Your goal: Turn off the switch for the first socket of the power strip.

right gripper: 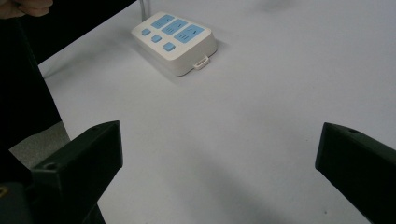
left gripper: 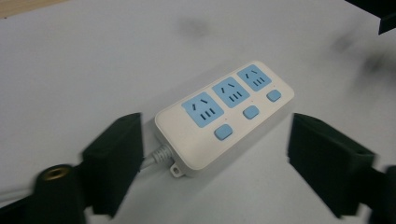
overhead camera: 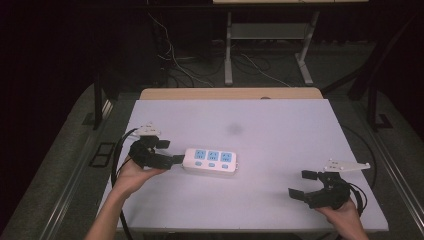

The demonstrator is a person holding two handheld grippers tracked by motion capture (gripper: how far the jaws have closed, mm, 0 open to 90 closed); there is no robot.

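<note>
My left gripper (overhead camera: pixel 170 151) sits at the left side of the table (overhead camera: pixel 280 120), pointing right at the strip (overhead camera: pixel 210 161). Its jaws stand spread apart, with nothing pressed between them. The strip lies flat on the table just beyond the jaw tips, its near short end right at them in the high view; I cannot tell from there whether the lower jaw touches it.

In the left gripper view the strip (left gripper: pixel 224 119) lies ahead of the jaws and runs away to the upper right, blue sockets and buttons facing up. Its cord end, with the grey cord (left gripper: pixel 156 156) and a small mounting tab, points back at me and lies in the gap between the two jaws, nearer the left one. Neither pad rests on it.

My right gripper (overhead camera: pixel 304 184) is well apart from the strip, at the right near corner of the table, jaws also spread wide and empty. From the right gripper view the strip (right gripper: pixel 175 42) lies far ahead at the upper left, bare table between.
</note>
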